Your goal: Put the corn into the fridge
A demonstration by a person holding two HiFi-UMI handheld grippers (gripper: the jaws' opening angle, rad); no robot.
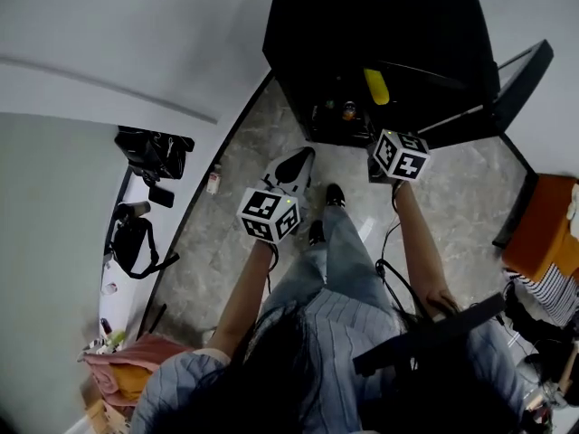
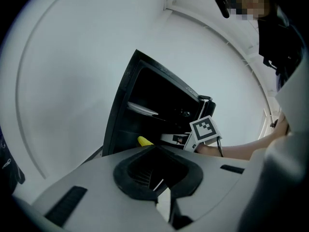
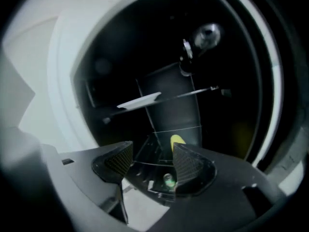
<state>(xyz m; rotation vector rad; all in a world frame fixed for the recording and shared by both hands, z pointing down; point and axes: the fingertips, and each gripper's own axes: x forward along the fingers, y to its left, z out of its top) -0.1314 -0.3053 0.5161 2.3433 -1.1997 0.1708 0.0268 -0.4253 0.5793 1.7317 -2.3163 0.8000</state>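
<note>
The yellow corn [image 1: 376,86] lies inside the open black fridge [image 1: 380,25]. The same corn [image 3: 177,140] shows in the right gripper view past the jaws, in a clear drawer low in the fridge. My right gripper [image 3: 152,161] is open with nothing between its fingers, and it points into the fridge. Its marker cube [image 1: 399,155] hangs just in front of the fridge opening. My left gripper [image 1: 295,166] is shut and empty, held lower left of the fridge over the floor. Beyond it in the left gripper view, the corn [image 2: 145,140] peeks out.
The fridge door [image 1: 520,84] stands open at the right. A glass shelf [image 3: 140,100] crosses the fridge interior, and small jars [image 1: 346,111] sit low inside. Black bags [image 1: 154,152] lie on a white ledge at left. An orange object [image 1: 543,233] is at right.
</note>
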